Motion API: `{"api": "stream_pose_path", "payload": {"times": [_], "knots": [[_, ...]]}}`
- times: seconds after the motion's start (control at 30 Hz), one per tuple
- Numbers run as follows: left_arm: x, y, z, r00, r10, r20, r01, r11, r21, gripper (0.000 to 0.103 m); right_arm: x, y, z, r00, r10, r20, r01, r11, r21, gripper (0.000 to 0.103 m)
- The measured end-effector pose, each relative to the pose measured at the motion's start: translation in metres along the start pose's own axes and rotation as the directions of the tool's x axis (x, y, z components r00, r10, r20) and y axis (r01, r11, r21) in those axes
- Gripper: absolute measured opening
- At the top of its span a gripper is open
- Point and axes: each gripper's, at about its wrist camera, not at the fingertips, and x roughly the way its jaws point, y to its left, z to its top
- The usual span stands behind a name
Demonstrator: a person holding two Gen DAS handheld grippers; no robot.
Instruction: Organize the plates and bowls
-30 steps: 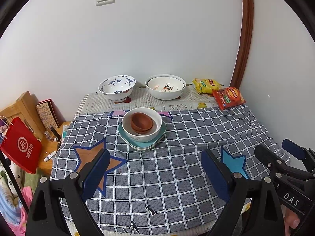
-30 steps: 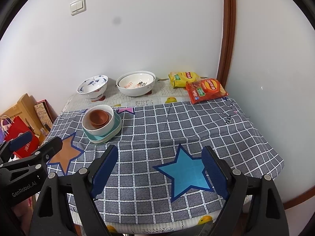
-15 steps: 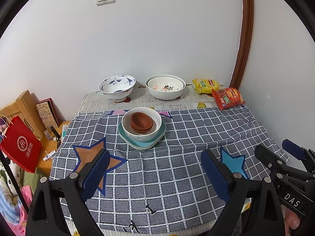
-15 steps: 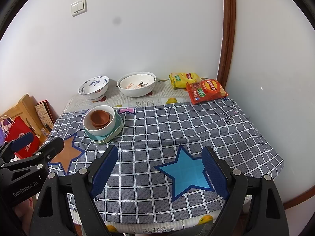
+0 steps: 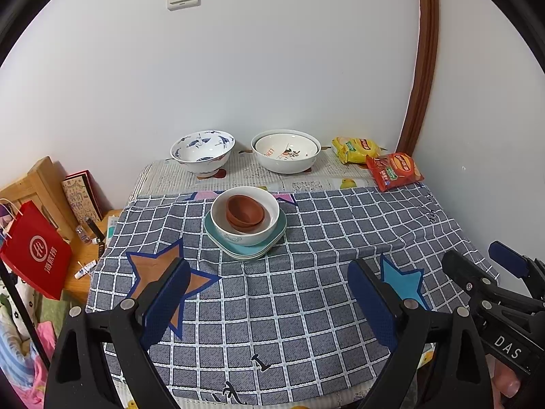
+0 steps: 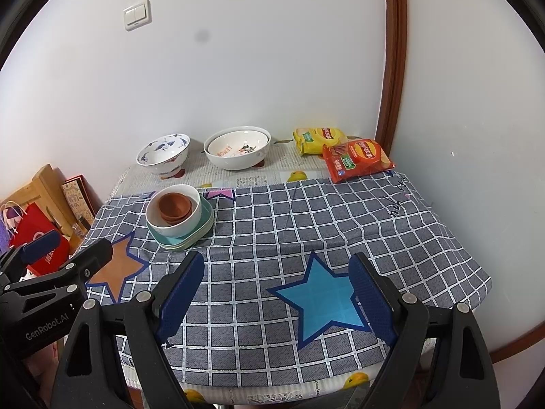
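On the checked tablecloth [image 5: 306, 289] stands a stack: teal square plates [image 5: 245, 248] [image 6: 201, 228], a white bowl [image 5: 259, 231] [image 6: 177, 228] on them, and small brown bowls [image 5: 245, 209] [image 6: 175, 206] nested inside it. At the back a blue-patterned bowl [image 5: 202, 151] [image 6: 163, 153] and a large white bowl [image 5: 286, 151] [image 6: 238, 151] sit side by side. My left gripper [image 5: 269, 286] hangs open over the table's near edge, well short of the stack. My right gripper [image 6: 276, 283] is open too, above the blue star [image 6: 323, 300], with nothing between its fingers.
A yellow snack bag [image 5: 356, 150] and a red one [image 5: 395, 170] lie at the back right corner. A white wall backs the table and a brown door frame [image 5: 420, 68] rises at the right. Left of the table stand a red paper bag [image 5: 34, 252] and a wooden box [image 5: 41, 184].
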Motion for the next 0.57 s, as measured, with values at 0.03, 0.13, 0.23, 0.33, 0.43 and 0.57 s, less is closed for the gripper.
{"api": "stream_pose_path", "payload": {"times": [0.03, 0.13, 0.23, 0.33, 0.43, 0.57], "knots": [[0.0, 0.0001, 0.0001, 1.0, 0.0, 0.001, 0.0, 1.0, 0.0, 0.093, 0.0, 0.0001, 0.0, 1.0, 0.0, 0.0, 0.0, 1.0, 0.0, 0.086], [-0.0005, 0.0005, 0.0006, 1.0, 0.0, 0.001, 0.0, 1.0, 0.0, 0.094, -0.0013, 0.0004, -0.0001, 1.0, 0.001, 0.003, -0.001, 1.0, 0.001, 0.086], [-0.0008, 0.0008, 0.0014, 1.0, 0.003, 0.003, -0.003, 1.0, -0.001, 0.094, -0.0015, 0.0005, 0.0, 1.0, 0.001, 0.004, -0.001, 1.0, 0.001, 0.086], [-0.001, 0.0003, 0.003, 1.0, 0.003, 0.006, -0.003, 1.0, -0.003, 0.094, -0.0014, 0.0006, 0.0004, 1.0, 0.005, 0.005, -0.005, 1.0, 0.001, 0.086], [0.0012, -0.0006, 0.0036, 1.0, 0.004, 0.005, -0.004, 1.0, -0.005, 0.094, -0.0002, 0.0005, 0.0005, 1.0, 0.007, 0.007, -0.007, 1.0, 0.001, 0.086], [0.0067, -0.0012, 0.0016, 1.0, -0.002, -0.007, 0.002, 1.0, 0.0, 0.094, 0.006, 0.0013, 0.0004, 1.0, 0.008, -0.001, -0.008, 1.0, -0.001, 0.086]]}}
